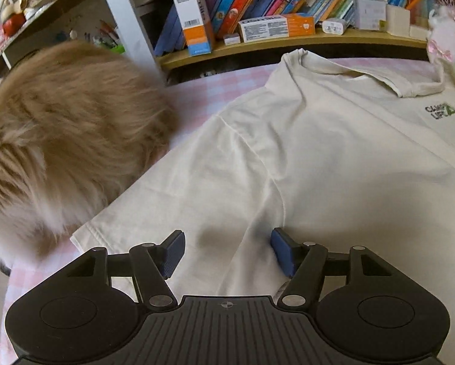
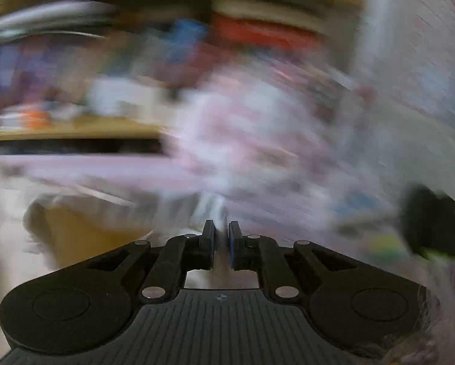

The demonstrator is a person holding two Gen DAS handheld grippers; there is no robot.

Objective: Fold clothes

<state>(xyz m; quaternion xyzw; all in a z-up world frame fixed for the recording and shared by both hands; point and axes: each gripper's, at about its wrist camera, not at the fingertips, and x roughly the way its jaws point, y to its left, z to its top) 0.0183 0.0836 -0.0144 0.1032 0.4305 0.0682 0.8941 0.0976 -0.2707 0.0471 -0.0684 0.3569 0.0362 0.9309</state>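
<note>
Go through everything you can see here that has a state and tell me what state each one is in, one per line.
Cream short-sleeved T-shirt: spread flat on the pink checked cloth, unfolded, logo side up.
Left tool: open, over the sleeve, holding nothing.
Right tool: nearly shut; view blurred, cannot tell whether it holds anything.
Orange and white carton: standing upright on the shelf.
Fluffy tan animal: beside the sleeve.

White shirt [image 1: 333, 152] on pink-checked bed [image 1: 227, 91]

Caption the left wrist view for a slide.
Open left gripper poised over the sleeve of a white T-shirt spread on a pink checked cloth, a fluffy tan animal alongside.
</note>
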